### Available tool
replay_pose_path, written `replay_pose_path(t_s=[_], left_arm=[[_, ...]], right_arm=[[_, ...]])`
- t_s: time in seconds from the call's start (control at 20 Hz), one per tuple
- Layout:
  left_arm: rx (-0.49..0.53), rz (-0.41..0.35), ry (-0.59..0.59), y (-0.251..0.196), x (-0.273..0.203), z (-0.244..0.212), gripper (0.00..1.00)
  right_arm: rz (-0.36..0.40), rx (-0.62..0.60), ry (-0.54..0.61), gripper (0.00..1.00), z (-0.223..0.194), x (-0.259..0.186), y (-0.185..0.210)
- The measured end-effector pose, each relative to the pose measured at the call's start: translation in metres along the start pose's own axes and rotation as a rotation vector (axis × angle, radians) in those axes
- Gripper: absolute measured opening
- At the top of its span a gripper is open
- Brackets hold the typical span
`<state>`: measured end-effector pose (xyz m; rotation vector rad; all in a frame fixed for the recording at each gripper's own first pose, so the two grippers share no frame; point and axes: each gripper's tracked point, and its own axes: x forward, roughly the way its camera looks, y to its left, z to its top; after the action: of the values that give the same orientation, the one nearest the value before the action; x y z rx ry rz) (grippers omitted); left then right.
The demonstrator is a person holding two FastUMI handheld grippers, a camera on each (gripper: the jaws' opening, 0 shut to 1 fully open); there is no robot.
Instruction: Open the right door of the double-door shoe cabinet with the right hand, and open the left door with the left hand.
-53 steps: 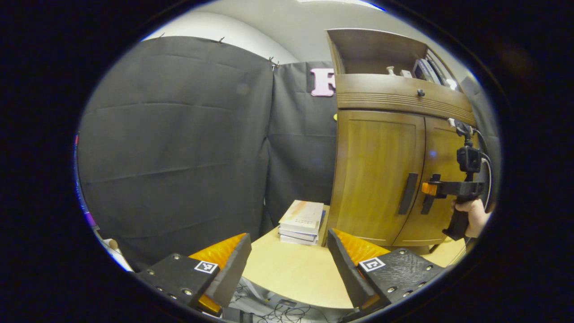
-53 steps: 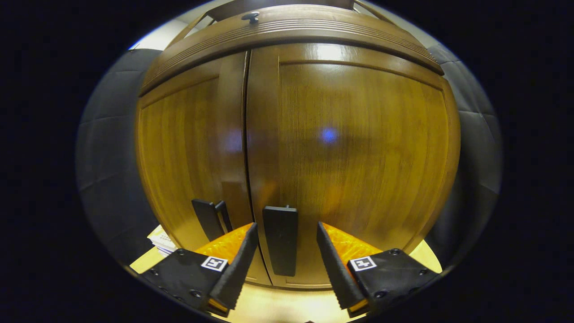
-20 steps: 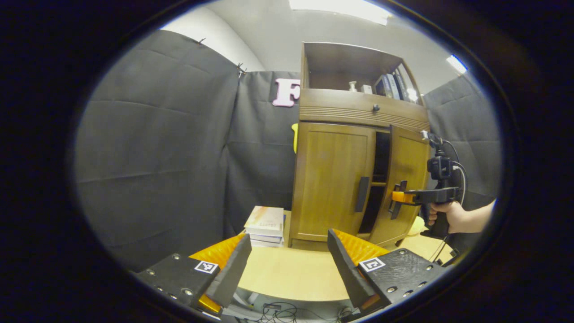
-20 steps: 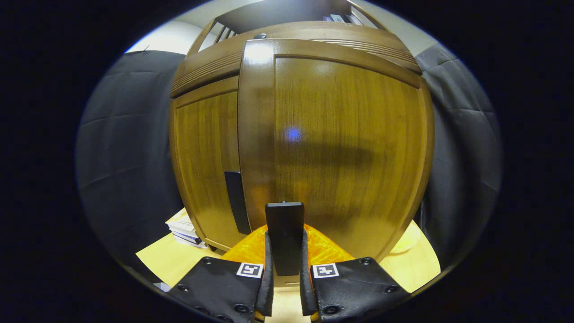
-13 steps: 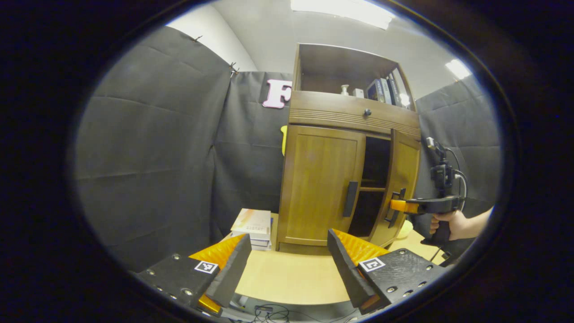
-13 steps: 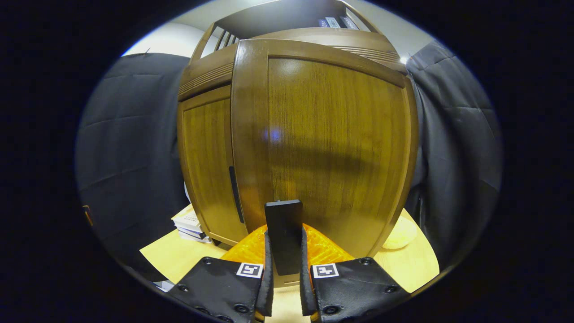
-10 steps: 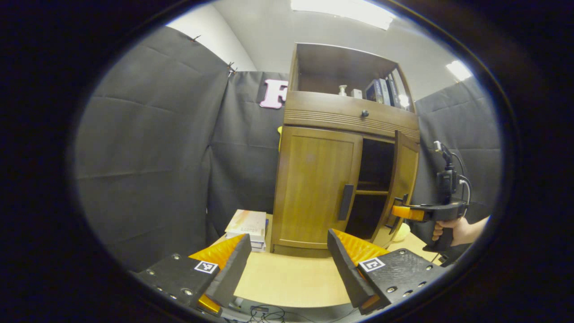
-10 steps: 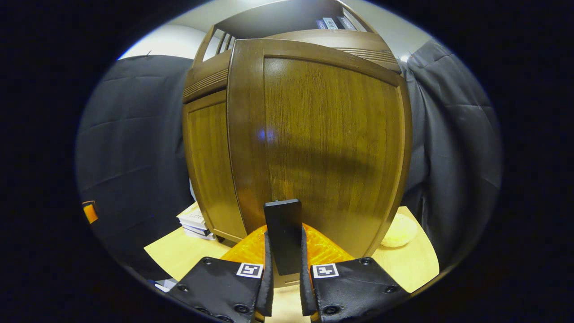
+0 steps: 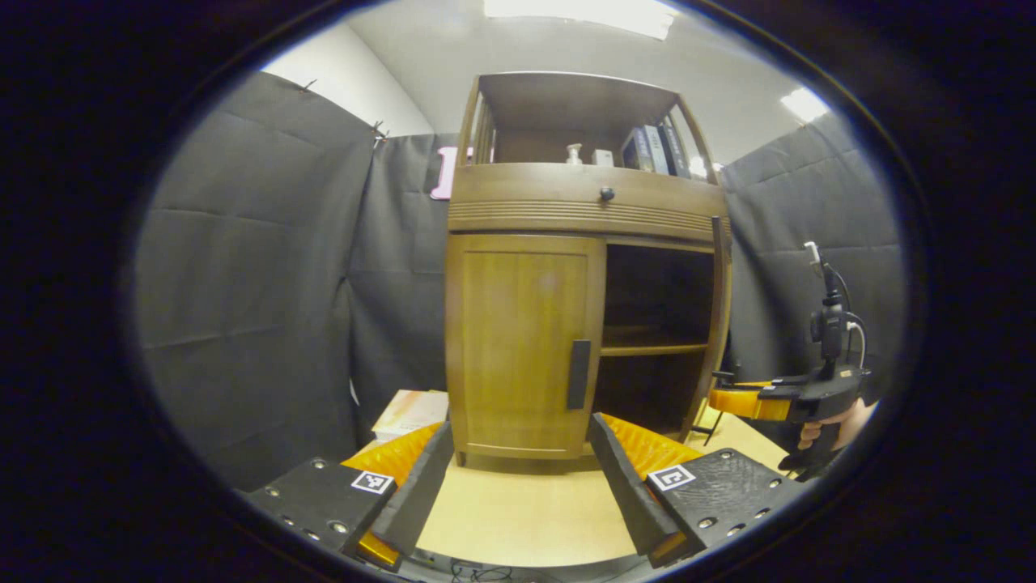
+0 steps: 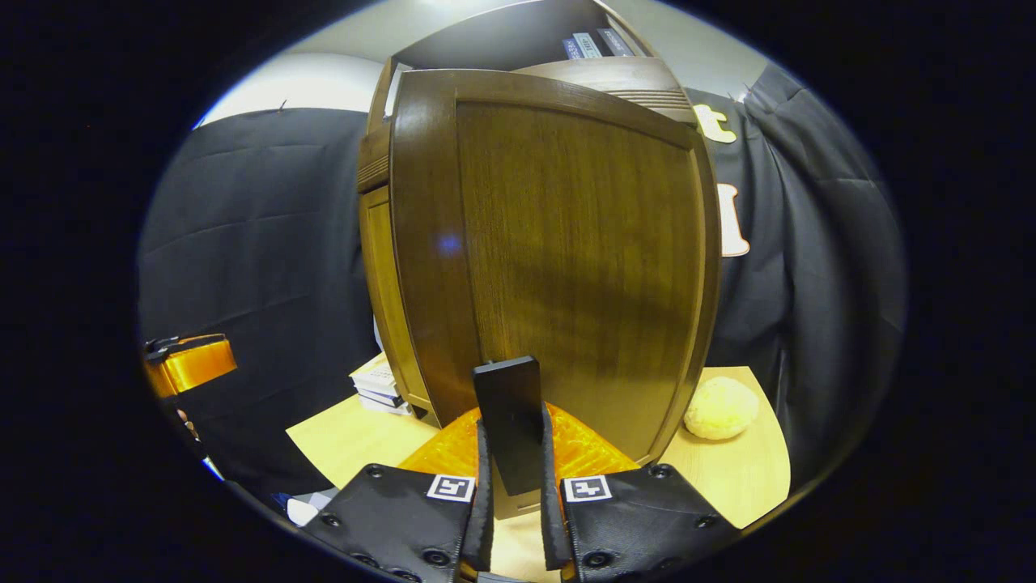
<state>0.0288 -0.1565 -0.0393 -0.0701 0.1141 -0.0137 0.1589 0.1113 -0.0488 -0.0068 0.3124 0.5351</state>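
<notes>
Right claw [image 10: 511, 494] clenched on the right door's handle [image 10: 508, 421], right door [image 10: 558, 251] swung wide. Left claw [image 9: 518, 478] released, jaws apart, hovering over the surface [image 9: 518, 518] before the closed left door [image 9: 522, 344] of the shoe cabinet [image 9: 583, 202].

Right hand-held gripper [image 10: 511, 486] clamped on dark handle [image 10: 510, 421] of right door [image 10: 558, 251], swung open.

Bright ceiling lights [image 9: 579, 8] overhead; glare on door [image 10: 558, 243]; strong fisheye edge bending.
</notes>
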Motion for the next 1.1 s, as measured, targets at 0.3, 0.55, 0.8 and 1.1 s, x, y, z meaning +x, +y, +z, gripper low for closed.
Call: replay_pose_path(t_s=[0.3,0.55,0.8,1.1], left_arm=[[0.081,-0.048,-0.006,-0.055,0.017,0.011,1.0],[0.045,-0.063,-0.002,-0.083,0.009,0.008,1.0],[0.008,-0.045,0.006,-0.101,0.002,0.002,1.0],[-0.023,0.012,0.004,-0.131,-0.018,-0.006,1.0]], right_arm=[[0.035,0.027,-0.002,0.26,0.01,-0.005,-0.005],[0.028,0.021,0.001,0.26,0.014,-0.009,-0.015],[0.022,0.02,-0.008,0.26,0.016,-0.021,-0.033],[0.003,-0.019,-0.014,0.24,0.013,-0.045,-0.084]])
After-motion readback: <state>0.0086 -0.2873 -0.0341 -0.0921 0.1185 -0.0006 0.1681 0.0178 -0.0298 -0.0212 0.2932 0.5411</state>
